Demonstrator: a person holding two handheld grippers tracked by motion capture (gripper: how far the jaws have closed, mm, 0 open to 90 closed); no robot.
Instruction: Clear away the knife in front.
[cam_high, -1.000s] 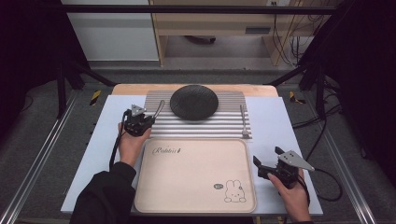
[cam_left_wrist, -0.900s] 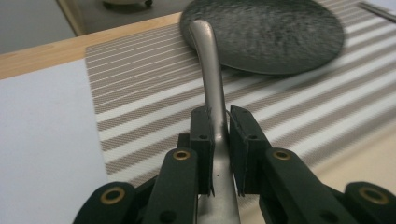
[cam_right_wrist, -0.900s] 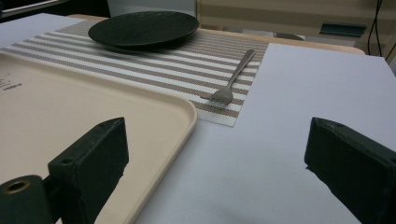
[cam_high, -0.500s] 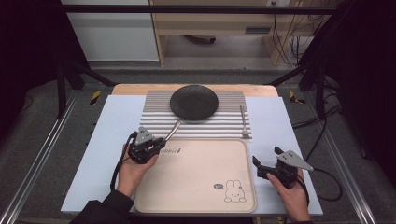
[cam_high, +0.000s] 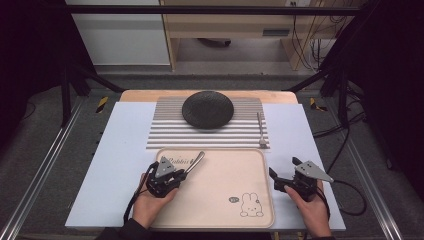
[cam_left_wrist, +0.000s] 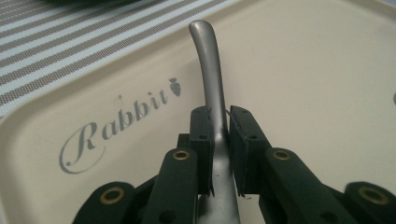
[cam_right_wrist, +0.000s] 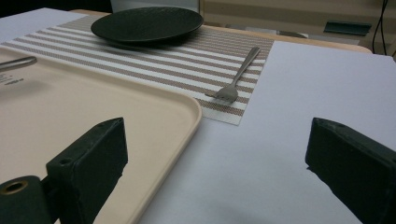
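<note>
My left gripper (cam_high: 181, 171) hovers over the near-left part of the beige tray (cam_high: 225, 200), shut on a metal utensil (cam_high: 195, 162). In the left gripper view the pads (cam_left_wrist: 243, 135) clamp the utensil's (cam_left_wrist: 208, 60) shaft, and its rounded handle end points away over the "Rabbit" lettering; the other end is hidden under the gripper. At the tray's right edge, above the white table cover, my right gripper (cam_high: 284, 168) is held open. Its jaws stand wide apart in the right gripper view, with nothing between the right gripper's (cam_right_wrist: 215, 154) fingers.
A striped placemat (cam_high: 165, 131) lies beyond the tray, with a black plate (cam_high: 207, 108) at its far middle and a fork (cam_high: 260, 131) along its right side. The white cover (cam_high: 115, 165) spans the table; black frame posts stand at both sides.
My left gripper has carried the utensil from the placemat's left side toward the person and to the right, over the tray's near-left part. The right gripper has stayed still.
</note>
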